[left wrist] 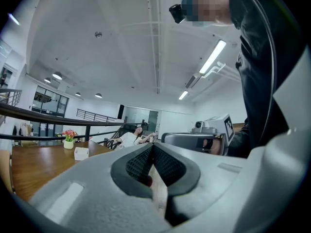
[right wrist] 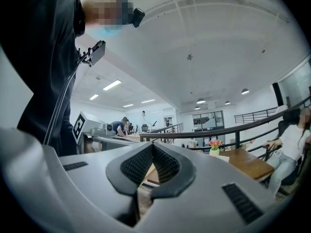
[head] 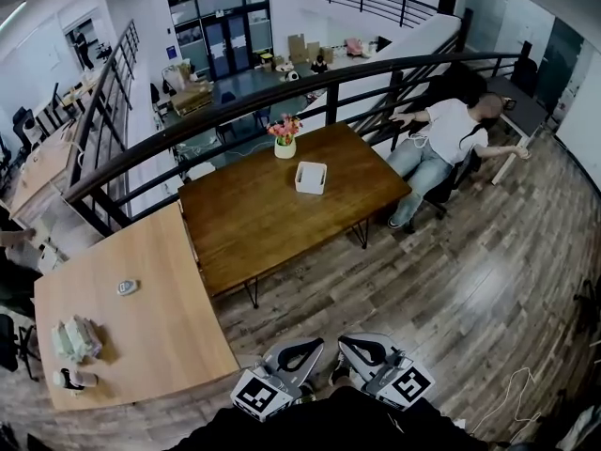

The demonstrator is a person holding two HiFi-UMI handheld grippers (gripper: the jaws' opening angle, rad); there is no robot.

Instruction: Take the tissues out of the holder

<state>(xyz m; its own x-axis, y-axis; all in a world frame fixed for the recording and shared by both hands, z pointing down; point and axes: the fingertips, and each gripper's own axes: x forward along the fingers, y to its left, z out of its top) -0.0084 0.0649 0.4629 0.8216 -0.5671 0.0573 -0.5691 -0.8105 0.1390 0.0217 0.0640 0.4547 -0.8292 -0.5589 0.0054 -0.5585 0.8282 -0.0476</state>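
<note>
The white tissue holder [head: 311, 178] stands on the dark wooden table [head: 254, 224], just in front of a vase of flowers [head: 285, 142]. Both grippers are far from it, held close to the person's body at the bottom of the head view. My left gripper [head: 300, 349] has its jaws together with nothing between them, and so does my right gripper [head: 361, 348]. The left gripper view has the holder [left wrist: 81, 153] small at the left, past the shut left gripper [left wrist: 152, 147]. In the right gripper view the holder [right wrist: 223, 158] sits at the right, beyond the shut right gripper [right wrist: 152, 147].
A lighter table [head: 141, 327] at the left carries a soft pack [head: 75, 338] and a small round item [head: 127, 287]. A person [head: 441, 139] sits at the dark table's far right end. A black railing [head: 282, 87] runs behind the tables. Wooden floor [head: 451, 289] lies between me and them.
</note>
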